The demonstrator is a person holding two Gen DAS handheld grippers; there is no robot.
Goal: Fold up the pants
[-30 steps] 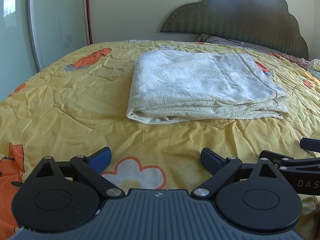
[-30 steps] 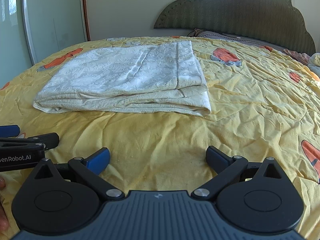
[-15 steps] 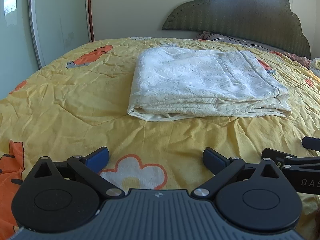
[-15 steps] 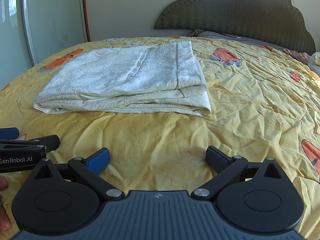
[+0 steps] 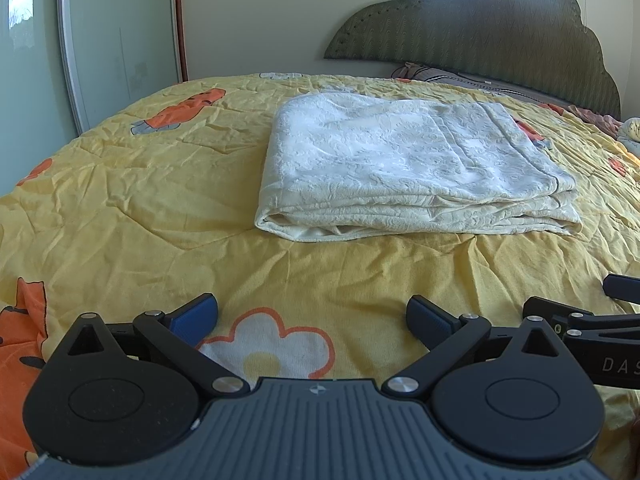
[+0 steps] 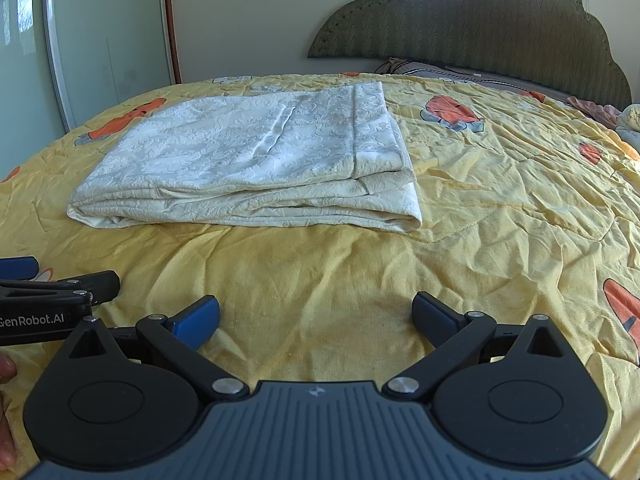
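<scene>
The cream-white pants (image 5: 404,172) lie folded in a flat, layered rectangle on the yellow bedspread (image 5: 140,200); they also show in the right wrist view (image 6: 256,168). My left gripper (image 5: 312,316) is open and empty, low over the bedspread well in front of the pants. My right gripper (image 6: 316,316) is open and empty, also in front of the pants. Each gripper shows at the edge of the other's view: the right gripper (image 5: 592,320) at right, the left gripper (image 6: 52,296) at left.
A green padded headboard (image 5: 480,28) and pillows (image 5: 440,74) stand at the far end of the bed. A mirrored wardrobe door (image 5: 112,40) is at left. The bedspread has orange cartoon prints (image 6: 452,110) and a flower print (image 5: 268,344).
The left gripper has tilted slightly, so the pants sit a little lower in its view. The right gripper has hardly moved. Both jaws stay open.
</scene>
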